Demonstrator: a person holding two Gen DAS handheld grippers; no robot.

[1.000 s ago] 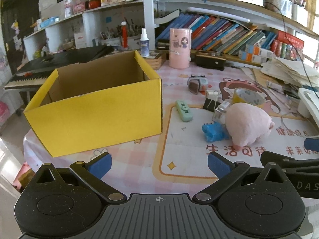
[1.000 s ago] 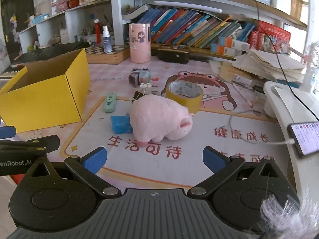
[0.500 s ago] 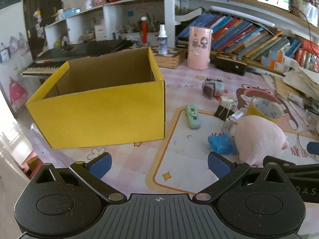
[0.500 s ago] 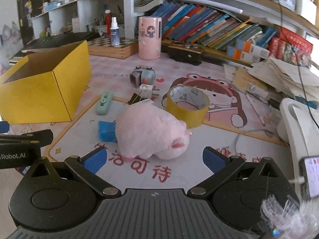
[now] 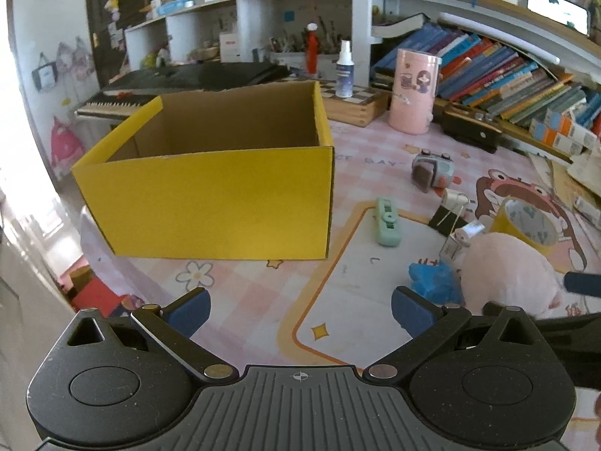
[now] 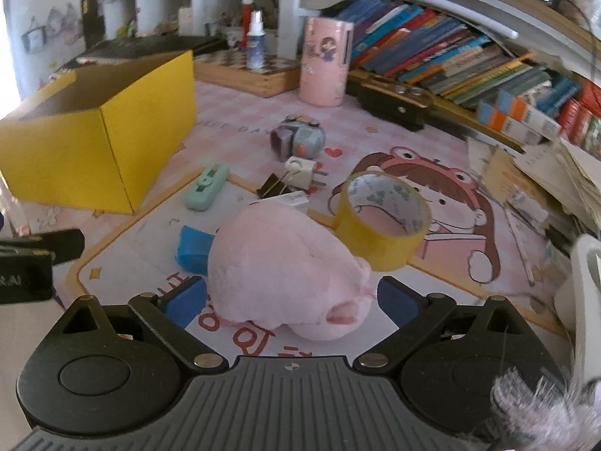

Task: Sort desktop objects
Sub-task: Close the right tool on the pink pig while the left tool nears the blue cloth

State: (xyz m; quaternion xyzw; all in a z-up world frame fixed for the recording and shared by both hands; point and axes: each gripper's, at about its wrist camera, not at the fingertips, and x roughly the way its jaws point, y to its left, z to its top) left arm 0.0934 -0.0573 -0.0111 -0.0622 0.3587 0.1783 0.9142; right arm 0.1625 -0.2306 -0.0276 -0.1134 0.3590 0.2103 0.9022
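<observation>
Pink plush pig (image 6: 289, 274) lies on its side on the printed desk mat (image 6: 432, 285), directly between the wide-spread blue fingertips (image 6: 186, 300) of the right gripper (image 6: 291, 302); whether the pads touch the fur cannot be told. Touching or just behind the plush: yellow tape roll (image 6: 381, 221) standing on its edge to the right, blue crumpled item (image 6: 193, 250) to the left. Farther back: black binder clip (image 6: 274, 186), white plug (image 6: 302, 169), mint-green stapler-like item (image 6: 206, 186), small grey-blue toy (image 6: 300, 139). Yellow cardboard box (image 5: 210, 191), open-topped with nothing visible inside, stands at left of the cluster. Left gripper (image 5: 300, 312) hovers over bare mat in front of the box, jaws wide, holding nothing. Pink canister (image 5: 413, 92) stands near the bookshelf (image 5: 507, 75).
</observation>
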